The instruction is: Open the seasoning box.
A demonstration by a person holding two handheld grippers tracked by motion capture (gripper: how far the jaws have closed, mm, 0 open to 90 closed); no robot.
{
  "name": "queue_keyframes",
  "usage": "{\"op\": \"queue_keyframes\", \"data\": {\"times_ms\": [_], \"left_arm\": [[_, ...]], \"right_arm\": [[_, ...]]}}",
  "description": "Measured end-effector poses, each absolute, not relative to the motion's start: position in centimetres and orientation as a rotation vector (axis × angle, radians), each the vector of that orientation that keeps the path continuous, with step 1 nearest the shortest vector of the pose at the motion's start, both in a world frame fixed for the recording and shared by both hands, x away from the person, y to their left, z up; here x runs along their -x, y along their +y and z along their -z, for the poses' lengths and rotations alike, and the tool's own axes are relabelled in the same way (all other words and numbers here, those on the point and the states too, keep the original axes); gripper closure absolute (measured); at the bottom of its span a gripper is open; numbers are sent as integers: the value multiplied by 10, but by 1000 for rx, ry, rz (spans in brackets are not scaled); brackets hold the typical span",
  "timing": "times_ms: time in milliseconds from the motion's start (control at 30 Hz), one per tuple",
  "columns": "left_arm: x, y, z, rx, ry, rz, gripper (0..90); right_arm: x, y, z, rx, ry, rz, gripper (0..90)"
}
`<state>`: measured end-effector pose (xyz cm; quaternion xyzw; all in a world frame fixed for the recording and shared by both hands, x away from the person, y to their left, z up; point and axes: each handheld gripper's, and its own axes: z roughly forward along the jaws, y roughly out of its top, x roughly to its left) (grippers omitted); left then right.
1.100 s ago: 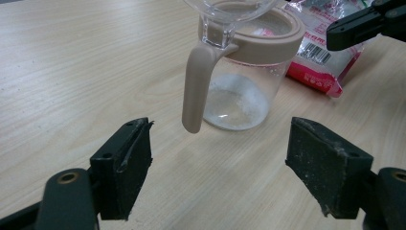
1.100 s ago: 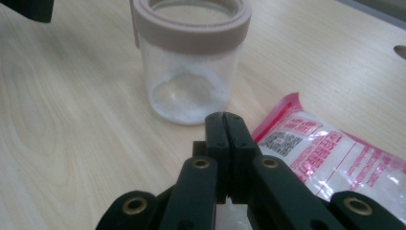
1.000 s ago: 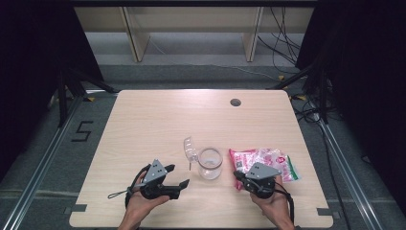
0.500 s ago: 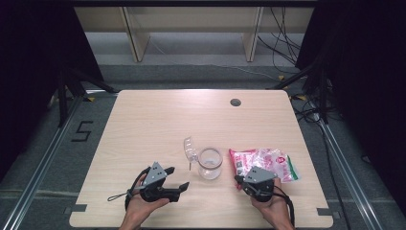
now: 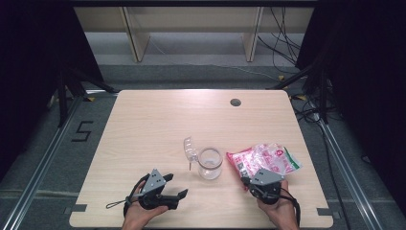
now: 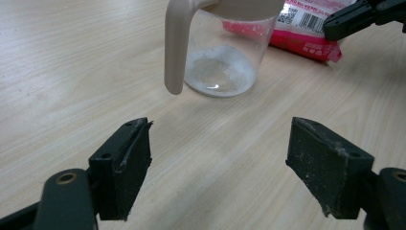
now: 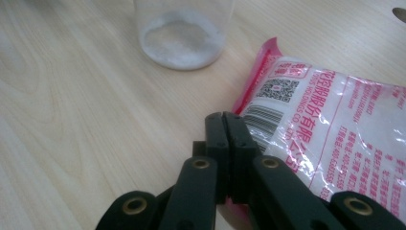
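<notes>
Little has shifted since the earlier frames — both hands sit at the lower edge of the high view as before. Right gripper [image 7: 229,125]: jaws pressed together, pinching the near edge of the sealed bag [image 7: 330,139] — clear film, red print, barcode, white granules inside — lower right of the table [image 5: 158,120]. Left gripper [image 6: 230,158]: jaws spread, empty, facing the glass jar [image 6: 225,57] at centre.

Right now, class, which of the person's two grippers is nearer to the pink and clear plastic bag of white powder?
Right. The right gripper is shut at the pink and clear plastic bag's near edge; the left gripper sits open beyond the clear glass jar, well left of the bag.
</notes>
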<state>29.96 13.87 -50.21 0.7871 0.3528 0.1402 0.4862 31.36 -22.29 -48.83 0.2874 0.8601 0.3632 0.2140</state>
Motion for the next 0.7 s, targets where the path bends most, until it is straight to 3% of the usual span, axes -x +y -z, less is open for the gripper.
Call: {"op": "queue_keyframes", "data": {"times_ms": [700], "left_arm": [[-299, 143, 505, -1910, 870, -331, 226]], "right_arm": [[-314, -260, 486, -934, 2338, -992, 900]]}}
